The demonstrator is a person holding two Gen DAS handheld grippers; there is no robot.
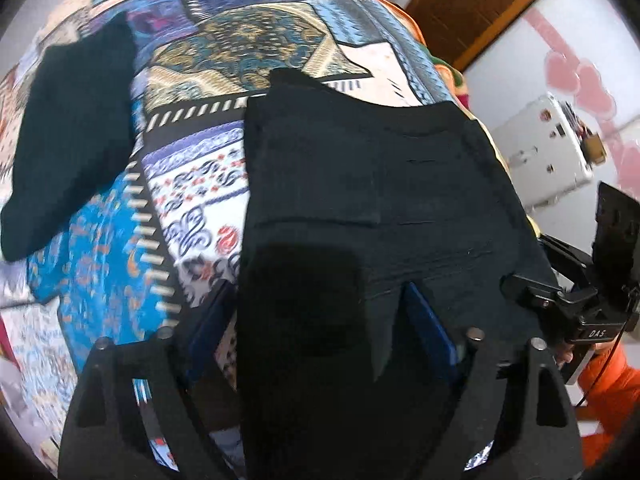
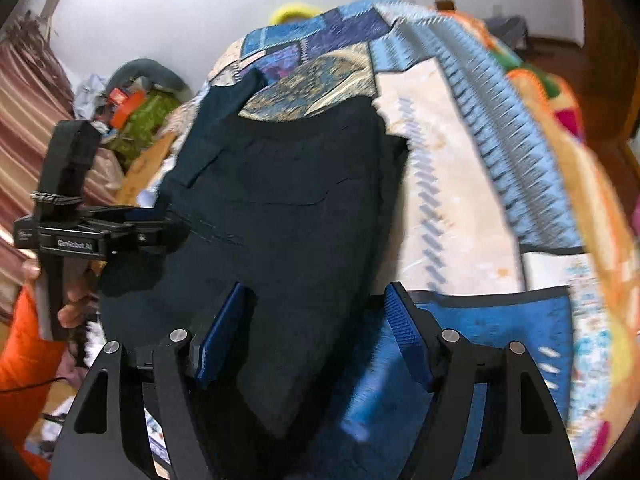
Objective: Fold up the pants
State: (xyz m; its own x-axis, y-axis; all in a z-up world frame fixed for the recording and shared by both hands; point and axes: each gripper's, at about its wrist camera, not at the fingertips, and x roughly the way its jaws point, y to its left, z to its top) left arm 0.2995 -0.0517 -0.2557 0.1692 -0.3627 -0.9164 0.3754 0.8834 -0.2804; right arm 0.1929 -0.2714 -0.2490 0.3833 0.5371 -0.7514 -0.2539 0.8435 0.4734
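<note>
Black pants (image 1: 360, 184) lie folded on a patchwork bedspread (image 1: 192, 184). In the left wrist view my left gripper (image 1: 318, 330) points down at their near edge. Its jaws stand wide, and a raised flap of black cloth (image 1: 304, 320) sits between the blue pads (image 1: 430, 328) without being pinched. In the right wrist view the pants (image 2: 288, 200) fill the middle and my right gripper (image 2: 314, 338) is open over their near end. Its left pad (image 2: 220, 340) is at the cloth, and the right pad (image 2: 408, 336) hangs over blue bedspread (image 2: 500, 320), off the cloth.
A second dark garment (image 1: 72, 140) lies to the left on the bed. A white box (image 1: 544, 152) sits beyond the bed's right edge. An orange sleeve (image 1: 612, 392) shows beside the other gripper's body (image 1: 588, 316). Clutter (image 2: 136, 112) and a striped curtain (image 2: 24, 128) are on the left.
</note>
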